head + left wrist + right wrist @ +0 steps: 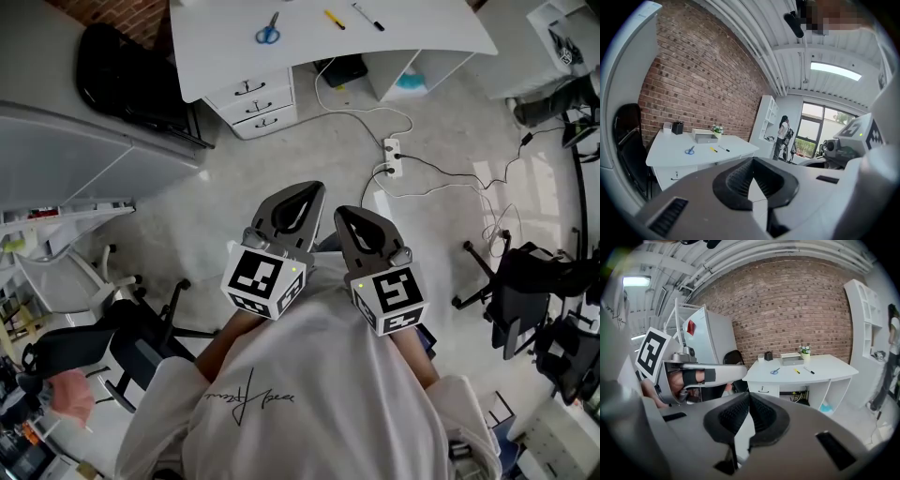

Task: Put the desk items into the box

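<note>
L gripper point(302, 191) & R gripper point(348, 217): fingers closed, empty. Scissors point(268, 32) lie on tabletop point(217, 58) well ahead, slightly nearer L gripper.

- Brick wall point(797, 310): rough, matt red-brown brick.
- Desk point(422, 37): smooth white top with a faint sheen.
- Left gripper point(751, 161) and right gripper point(749, 397): matt grey plastic shells; black ribbed pads point(736, 180).
- Scissors point(268, 33), far on the desk: blue plastic handles.
- Shirt point(309, 384), near: soft white cloth.
- Floor point(309, 150): pale, mottled, smooth.

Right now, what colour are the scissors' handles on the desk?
Blue: the scissors show best in the head view.
</note>
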Demonstrator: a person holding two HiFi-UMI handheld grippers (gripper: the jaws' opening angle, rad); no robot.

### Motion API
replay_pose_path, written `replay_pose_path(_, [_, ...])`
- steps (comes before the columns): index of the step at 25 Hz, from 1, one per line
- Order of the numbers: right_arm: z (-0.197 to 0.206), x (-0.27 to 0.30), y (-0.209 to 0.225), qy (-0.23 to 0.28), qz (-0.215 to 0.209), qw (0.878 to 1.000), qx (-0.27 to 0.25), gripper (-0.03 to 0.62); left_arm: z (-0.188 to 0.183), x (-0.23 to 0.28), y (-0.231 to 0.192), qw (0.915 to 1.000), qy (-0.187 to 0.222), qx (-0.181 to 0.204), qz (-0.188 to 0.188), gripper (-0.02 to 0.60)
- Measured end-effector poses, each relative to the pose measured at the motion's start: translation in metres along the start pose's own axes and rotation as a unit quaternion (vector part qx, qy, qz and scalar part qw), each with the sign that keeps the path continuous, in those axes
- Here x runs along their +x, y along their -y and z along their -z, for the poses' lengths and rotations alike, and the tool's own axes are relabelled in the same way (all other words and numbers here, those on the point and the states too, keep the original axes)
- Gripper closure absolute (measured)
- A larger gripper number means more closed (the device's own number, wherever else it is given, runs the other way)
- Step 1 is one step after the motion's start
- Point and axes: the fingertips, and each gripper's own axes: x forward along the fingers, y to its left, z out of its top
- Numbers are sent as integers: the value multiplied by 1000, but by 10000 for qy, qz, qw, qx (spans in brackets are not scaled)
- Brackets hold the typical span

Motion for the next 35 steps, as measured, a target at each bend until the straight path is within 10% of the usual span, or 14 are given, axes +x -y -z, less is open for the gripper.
replay_pose_path(14, [-25,40,-7,-5,-121,9911,-1323,568,-27,12,-22,9980,593,199,53,578])
replay_pose_path(35, [-80,101,200,188,348,9975,-587,568,-37,202,-65,9988,-373,303,12,578])
